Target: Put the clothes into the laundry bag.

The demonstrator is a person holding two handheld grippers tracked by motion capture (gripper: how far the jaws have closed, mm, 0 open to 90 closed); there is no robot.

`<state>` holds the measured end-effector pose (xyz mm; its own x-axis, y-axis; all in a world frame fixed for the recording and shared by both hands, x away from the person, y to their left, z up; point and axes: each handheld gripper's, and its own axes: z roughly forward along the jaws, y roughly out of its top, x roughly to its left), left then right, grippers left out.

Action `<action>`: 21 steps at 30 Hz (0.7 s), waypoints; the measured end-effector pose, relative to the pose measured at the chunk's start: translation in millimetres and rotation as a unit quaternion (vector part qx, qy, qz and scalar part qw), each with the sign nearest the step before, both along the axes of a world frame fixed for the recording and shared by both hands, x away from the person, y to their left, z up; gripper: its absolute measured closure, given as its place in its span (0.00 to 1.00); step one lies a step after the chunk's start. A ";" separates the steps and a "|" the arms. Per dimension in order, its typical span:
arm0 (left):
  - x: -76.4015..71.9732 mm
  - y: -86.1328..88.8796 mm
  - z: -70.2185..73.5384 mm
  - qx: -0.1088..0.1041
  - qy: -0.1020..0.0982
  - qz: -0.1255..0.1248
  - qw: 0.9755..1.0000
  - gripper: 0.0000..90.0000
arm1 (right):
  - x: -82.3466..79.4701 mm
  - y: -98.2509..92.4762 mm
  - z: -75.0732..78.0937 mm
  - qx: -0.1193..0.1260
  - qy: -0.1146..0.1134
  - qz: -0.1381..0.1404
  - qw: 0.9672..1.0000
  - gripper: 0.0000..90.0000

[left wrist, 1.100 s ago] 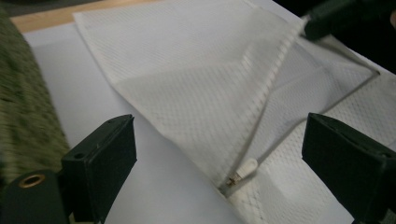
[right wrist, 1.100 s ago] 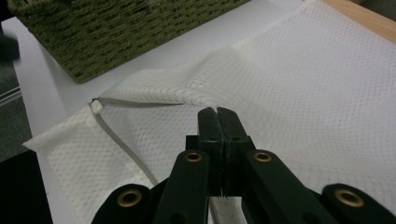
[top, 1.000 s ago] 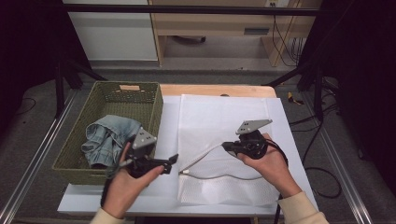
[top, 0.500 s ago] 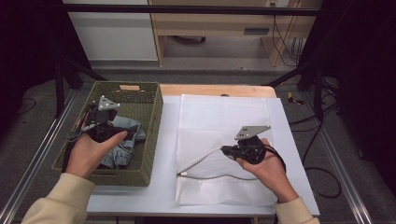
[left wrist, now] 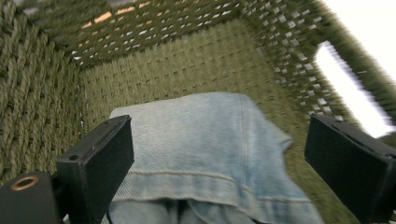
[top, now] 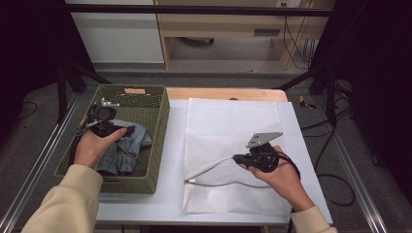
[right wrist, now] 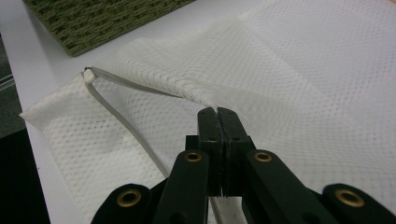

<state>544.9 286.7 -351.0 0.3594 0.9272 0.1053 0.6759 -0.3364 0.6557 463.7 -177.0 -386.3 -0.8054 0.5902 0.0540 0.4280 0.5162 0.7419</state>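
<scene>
We hold the mesh bag (top: 233, 145) mouth up – right gripper (right wrist: 217, 114) clamped on its edge; left gripper (left wrist: 219, 154) wide above jeans (left wrist: 205, 144) in the basket (top: 155, 141) – next, pinch.

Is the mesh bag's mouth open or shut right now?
Open: the right gripper, fingers pinched on the upper edge, lifts it off the lower layer of the mesh bag, leaving a gap.
</scene>
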 end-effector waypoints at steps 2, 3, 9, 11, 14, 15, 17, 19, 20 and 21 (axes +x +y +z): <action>4.3 3.5 -3.7 0.002 0.004 0.003 1.000 0.08 | 0.0 -1.4 0.1 0.000 0.002 -0.002 1.000 0.99; 5.9 4.6 -5.3 0.000 0.006 0.005 1.000 0.08 | 0.2 -2.2 0.3 -0.003 0.002 -0.001 1.000 0.99; 7.8 2.5 -9.9 0.011 0.013 0.002 1.000 0.08 | 0.8 -4.1 1.2 -0.009 0.003 -0.004 1.000 0.99; 7.1 0.7 -9.7 0.011 0.010 0.000 1.000 0.08 | 0.7 -3.9 1.9 -0.010 0.002 -0.004 1.000 0.99; 7.6 1.0 -10.1 0.015 0.008 0.001 1.000 0.08 | 0.9 -4.1 3.2 -0.009 0.000 -0.002 1.000 0.99; 8.1 1.7 -11.1 0.014 0.010 0.001 1.000 0.08 | 0.7 -4.4 3.9 -0.009 0.001 -0.002 1.000 0.99; 8.8 3.7 -13.6 0.015 0.011 0.006 1.000 0.08 | 0.2 -4.8 4.9 -0.008 -0.002 -0.001 1.000 0.99; 9.1 5.7 -15.8 0.017 0.009 0.014 1.000 0.10 | -0.5 -5.2 5.6 -0.008 -0.002 -0.001 1.000 0.99; 9.2 6.6 -17.1 0.019 0.007 0.016 1.000 0.11 | -0.7 -5.3 5.8 -0.010 -0.002 -0.003 1.000 0.99; 9.7 7.7 -18.8 0.019 0.006 0.016 1.000 0.11 | -0.8 -5.3 5.8 -0.012 -0.001 -0.006 1.000 0.99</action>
<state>554.6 294.3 -369.8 0.3307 0.9339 0.1359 0.6950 -0.3384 0.6344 463.0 -182.3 -380.5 -0.7987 0.6005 0.0388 0.4328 0.5284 0.7304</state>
